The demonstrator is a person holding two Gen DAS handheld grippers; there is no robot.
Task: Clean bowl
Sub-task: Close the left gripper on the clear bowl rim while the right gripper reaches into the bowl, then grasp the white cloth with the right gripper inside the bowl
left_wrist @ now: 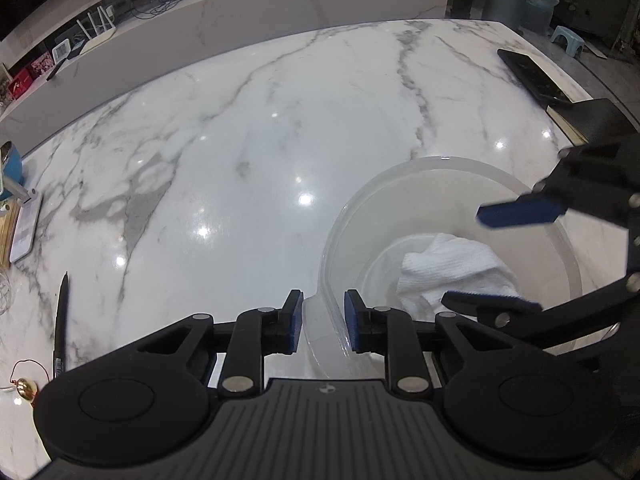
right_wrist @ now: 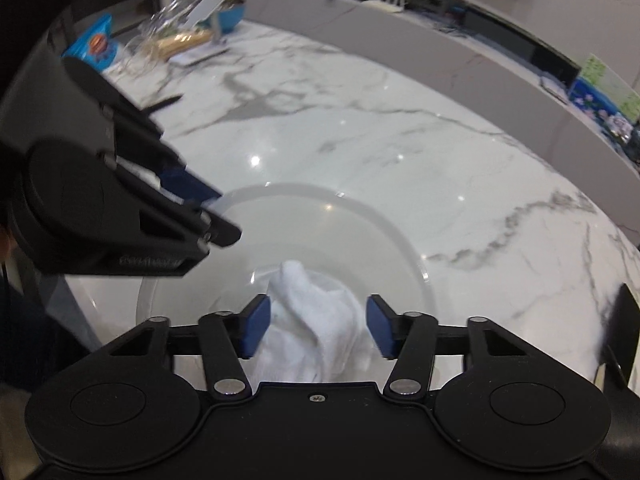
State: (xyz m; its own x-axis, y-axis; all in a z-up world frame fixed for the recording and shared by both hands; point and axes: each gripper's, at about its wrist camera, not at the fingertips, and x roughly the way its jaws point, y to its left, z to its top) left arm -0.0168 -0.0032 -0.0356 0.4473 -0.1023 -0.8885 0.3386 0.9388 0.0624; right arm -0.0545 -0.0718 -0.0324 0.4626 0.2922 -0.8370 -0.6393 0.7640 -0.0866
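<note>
The left tongs reach forward, low over the bench, and their blue pads stand on both sides of the near rim of the clear, round plastic bowl: one pad is outside the wall and one inside, with a small gap, so I cannot tell if they already press the rim. The right tongs come from the right side and point down into the bowl, with their blue pads spread wide around the crumpled white cloth without closing on it. The cloth lies on the bottom of the bowl. The bowl stands on the white marble bench with grey veins, near its front edge. A black pen lies on the bench at the left, well apart from the bowl.
</note>
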